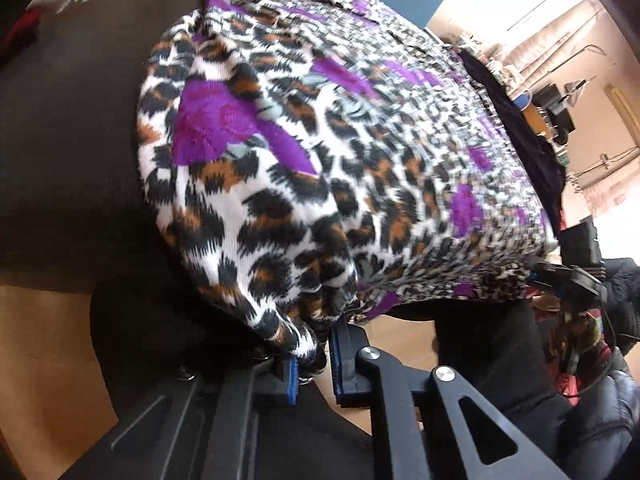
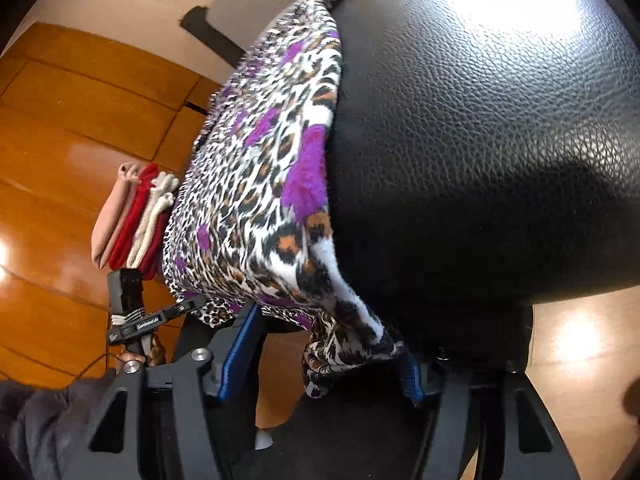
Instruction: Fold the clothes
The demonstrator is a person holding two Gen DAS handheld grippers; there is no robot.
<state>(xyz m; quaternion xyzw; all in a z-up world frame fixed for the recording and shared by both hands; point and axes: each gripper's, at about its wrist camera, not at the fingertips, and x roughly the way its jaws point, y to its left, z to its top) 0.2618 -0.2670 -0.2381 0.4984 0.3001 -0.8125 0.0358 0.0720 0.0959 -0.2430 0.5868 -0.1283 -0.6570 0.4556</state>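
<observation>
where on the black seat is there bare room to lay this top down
Free: the wide bare leather of the black seat, right of the leopard top. Crowded: the far side, where folded clothes sit against the top's edge.

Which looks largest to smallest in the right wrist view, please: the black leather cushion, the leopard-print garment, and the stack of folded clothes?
1. Black leather cushion, though it is nearest the camera.
2. Leopard-print garment.
3. Stack of folded clothes, clearly smallest, lying farther back.

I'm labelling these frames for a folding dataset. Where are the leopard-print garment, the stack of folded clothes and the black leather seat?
leopard-print garment (image 1: 320, 160): left wrist view, middle of the fabric.
stack of folded clothes (image 2: 132, 220): right wrist view, red layer.
black leather seat (image 2: 480, 140): right wrist view, bare top surface.
</observation>
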